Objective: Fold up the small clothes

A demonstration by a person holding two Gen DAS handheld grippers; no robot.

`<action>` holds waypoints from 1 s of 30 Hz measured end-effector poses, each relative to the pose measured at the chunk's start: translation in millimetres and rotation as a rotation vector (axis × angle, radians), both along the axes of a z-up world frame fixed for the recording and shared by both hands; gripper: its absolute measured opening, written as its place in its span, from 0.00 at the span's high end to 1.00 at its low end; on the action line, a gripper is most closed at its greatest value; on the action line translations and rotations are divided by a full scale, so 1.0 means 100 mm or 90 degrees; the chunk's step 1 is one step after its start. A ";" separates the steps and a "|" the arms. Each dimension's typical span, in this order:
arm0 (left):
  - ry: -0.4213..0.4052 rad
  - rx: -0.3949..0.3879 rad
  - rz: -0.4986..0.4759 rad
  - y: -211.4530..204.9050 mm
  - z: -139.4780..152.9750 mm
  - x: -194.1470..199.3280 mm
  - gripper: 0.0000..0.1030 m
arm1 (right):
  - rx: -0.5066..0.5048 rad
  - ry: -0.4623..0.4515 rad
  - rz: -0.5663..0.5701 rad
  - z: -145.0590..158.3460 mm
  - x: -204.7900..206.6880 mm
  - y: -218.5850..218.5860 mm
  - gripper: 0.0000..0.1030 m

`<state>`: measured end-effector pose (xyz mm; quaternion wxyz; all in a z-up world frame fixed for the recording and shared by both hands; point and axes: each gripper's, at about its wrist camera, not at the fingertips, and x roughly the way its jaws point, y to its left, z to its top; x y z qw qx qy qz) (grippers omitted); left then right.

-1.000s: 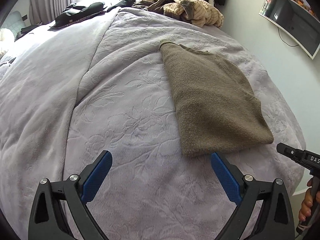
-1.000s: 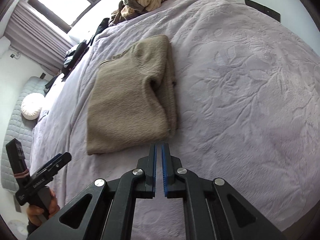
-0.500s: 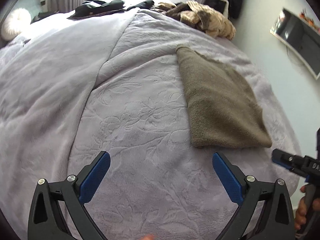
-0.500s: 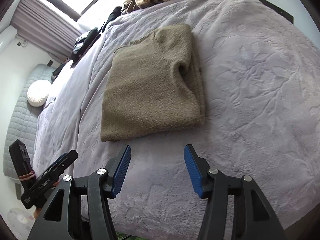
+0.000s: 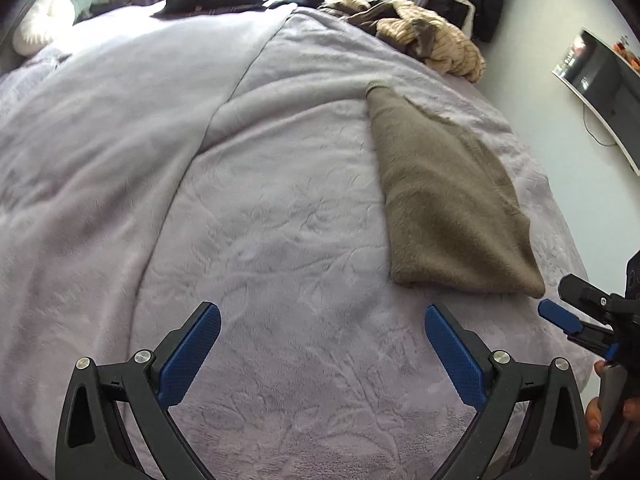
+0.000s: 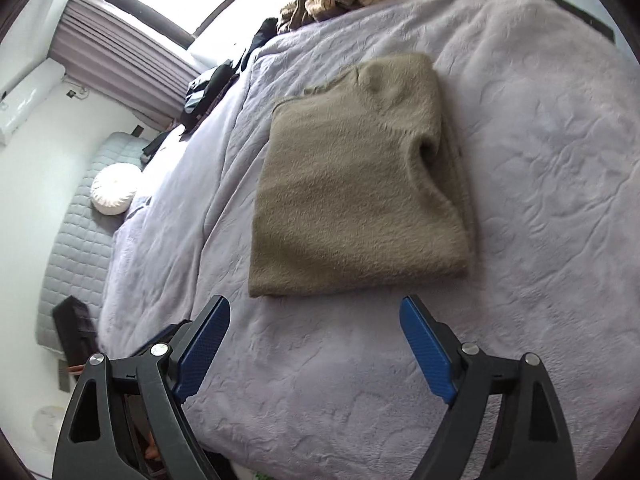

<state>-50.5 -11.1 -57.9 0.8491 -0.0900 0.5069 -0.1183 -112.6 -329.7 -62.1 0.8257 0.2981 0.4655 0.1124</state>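
Near the bed's (image 6: 540, 160) front edge lies the folded tan sweater (image 6: 352, 184), flat on the lavender blanket, with bare blanket all around it. Just short of its near hem the right gripper (image 6: 316, 344) has just been opening and stands wide, nothing between its jaws. Left of the sweater, the left gripper (image 5: 320, 344) gapes wide and empty too. Across the far edge, heaped clothes (image 5: 432, 40) are partly cut off.

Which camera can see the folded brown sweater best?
The right wrist view. There the brown sweater fills the middle of the picture, showing its folded layers and tucked sleeve opening. The left wrist view shows it off to the right, slanted and flattened, with the folds hidden.
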 end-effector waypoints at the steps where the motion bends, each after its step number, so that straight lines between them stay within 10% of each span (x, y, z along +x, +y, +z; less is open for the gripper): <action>1: 0.004 0.001 0.005 0.00 -0.02 0.00 0.01 | 0.003 0.005 0.003 -0.01 0.00 0.00 0.14; 30: -0.001 0.117 -0.067 -0.37 0.08 0.59 0.01 | 0.027 0.043 -0.071 -0.15 0.18 -0.77 0.13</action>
